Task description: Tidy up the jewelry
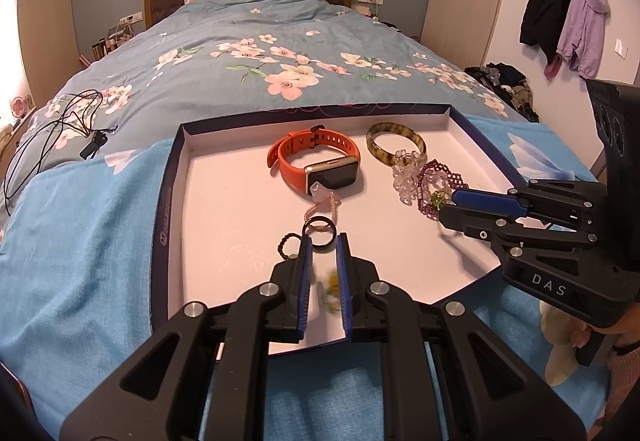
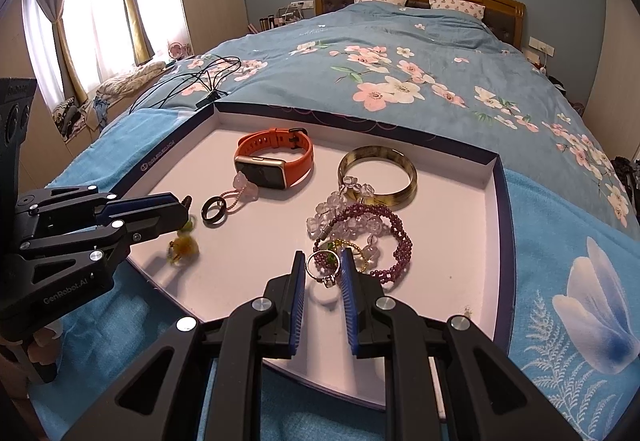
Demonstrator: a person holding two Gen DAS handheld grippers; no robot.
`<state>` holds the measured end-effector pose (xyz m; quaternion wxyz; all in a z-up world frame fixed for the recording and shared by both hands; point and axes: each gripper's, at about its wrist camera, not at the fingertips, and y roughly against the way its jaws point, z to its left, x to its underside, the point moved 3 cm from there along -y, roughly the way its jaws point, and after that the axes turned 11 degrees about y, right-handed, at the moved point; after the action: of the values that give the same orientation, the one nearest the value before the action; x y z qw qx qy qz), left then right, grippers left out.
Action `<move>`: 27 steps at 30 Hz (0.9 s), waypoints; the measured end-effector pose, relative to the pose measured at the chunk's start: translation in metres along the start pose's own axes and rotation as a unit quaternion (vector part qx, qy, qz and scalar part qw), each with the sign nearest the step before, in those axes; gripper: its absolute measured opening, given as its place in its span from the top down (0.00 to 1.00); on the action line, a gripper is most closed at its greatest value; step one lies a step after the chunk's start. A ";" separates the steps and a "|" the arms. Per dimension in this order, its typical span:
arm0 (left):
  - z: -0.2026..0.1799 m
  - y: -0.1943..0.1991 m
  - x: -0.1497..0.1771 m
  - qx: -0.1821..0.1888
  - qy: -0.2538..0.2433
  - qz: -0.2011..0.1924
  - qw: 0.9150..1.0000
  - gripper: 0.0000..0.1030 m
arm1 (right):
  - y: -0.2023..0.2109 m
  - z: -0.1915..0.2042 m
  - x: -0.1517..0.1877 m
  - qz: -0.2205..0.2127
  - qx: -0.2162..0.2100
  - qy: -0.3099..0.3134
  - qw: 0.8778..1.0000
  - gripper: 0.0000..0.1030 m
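Observation:
A shallow white tray (image 1: 208,225) (image 2: 460,241) lies on the bed with jewelry in it: an orange watch (image 1: 316,161) (image 2: 276,157), a brown bangle (image 1: 396,143) (image 2: 378,177), purple and clear bead bracelets (image 1: 436,181) (image 2: 360,229), a pink charm (image 1: 322,197) (image 2: 244,185) and a black ring (image 1: 319,235) (image 2: 215,211). My left gripper (image 1: 323,241) (image 2: 184,215) hangs above the tray, a blurred yellow-green dangling piece (image 2: 182,247) beneath it. My right gripper (image 2: 323,261) (image 1: 446,205) is shut on a silver ring (image 2: 322,269).
The tray sits on a light blue towel (image 1: 88,241) over a floral duvet (image 1: 260,53). Black cables (image 1: 60,133) lie on the bed to the left. Coats (image 1: 568,17) hang on the right wall.

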<state>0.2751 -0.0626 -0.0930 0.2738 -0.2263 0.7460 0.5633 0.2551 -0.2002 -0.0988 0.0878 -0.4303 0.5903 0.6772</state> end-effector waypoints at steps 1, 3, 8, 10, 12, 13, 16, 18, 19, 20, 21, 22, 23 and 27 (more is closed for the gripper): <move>0.000 0.000 0.000 -0.001 0.000 0.000 1.000 0.88 | 0.000 0.000 0.000 0.000 0.000 -0.001 1.000 0.85; 0.001 -0.001 0.001 -0.001 0.000 0.001 1.000 0.84 | 0.000 -0.001 0.001 0.000 0.000 -0.004 1.000 0.84; 0.001 0.004 0.003 -0.007 0.000 -0.007 1.000 0.72 | 0.007 -0.003 0.005 -0.009 0.001 -0.015 1.000 0.81; 0.001 0.009 0.005 -0.006 -0.002 -0.012 1.000 0.67 | 0.012 -0.005 0.006 -0.014 0.001 -0.020 1.000 0.79; 0.002 0.015 0.006 -0.006 -0.001 -0.017 1.000 0.61 | 0.018 -0.006 0.008 -0.022 0.001 -0.026 0.999 0.75; 0.002 0.018 0.006 -0.005 0.000 -0.021 1.000 0.59 | 0.022 -0.006 0.009 -0.026 0.001 -0.029 0.999 0.74; 0.003 0.034 0.008 -0.004 0.000 -0.038 0.999 0.48 | 0.036 -0.004 0.011 -0.044 0.001 -0.035 0.998 0.62; 0.003 0.045 0.011 -0.005 0.001 -0.053 0.999 0.27 | 0.050 -0.001 0.015 -0.063 0.005 -0.039 0.997 0.44; 0.003 0.053 0.014 -0.008 0.001 -0.064 0.998 0.23 | 0.056 0.002 0.015 -0.072 0.008 -0.039 0.997 0.40; 0.003 0.060 0.017 -0.011 -0.001 -0.074 0.997 0.16 | 0.063 0.005 0.017 -0.082 0.012 -0.037 0.996 0.34; 0.003 0.068 0.020 -0.015 -0.001 -0.087 0.996 0.09 | 0.068 0.007 0.018 -0.089 0.019 -0.036 0.995 0.26; 0.003 0.074 0.022 -0.019 -0.001 -0.098 0.995 0.06 | 0.075 0.010 0.020 -0.101 0.029 -0.038 0.994 0.20; 0.003 0.082 0.025 -0.023 0.000 -0.113 0.993 0.06 | 0.081 0.012 0.021 -0.110 0.034 -0.039 0.993 0.12; 0.003 0.113 0.040 -0.035 -0.001 -0.159 0.987 0.06 | 0.108 0.031 0.032 -0.157 0.061 -0.027 0.985 0.07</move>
<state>0.1724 -0.0310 -0.0395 0.3521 -0.3509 0.6804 0.5384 0.1532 -0.2167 -0.0447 0.2346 -0.4929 0.5533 0.6292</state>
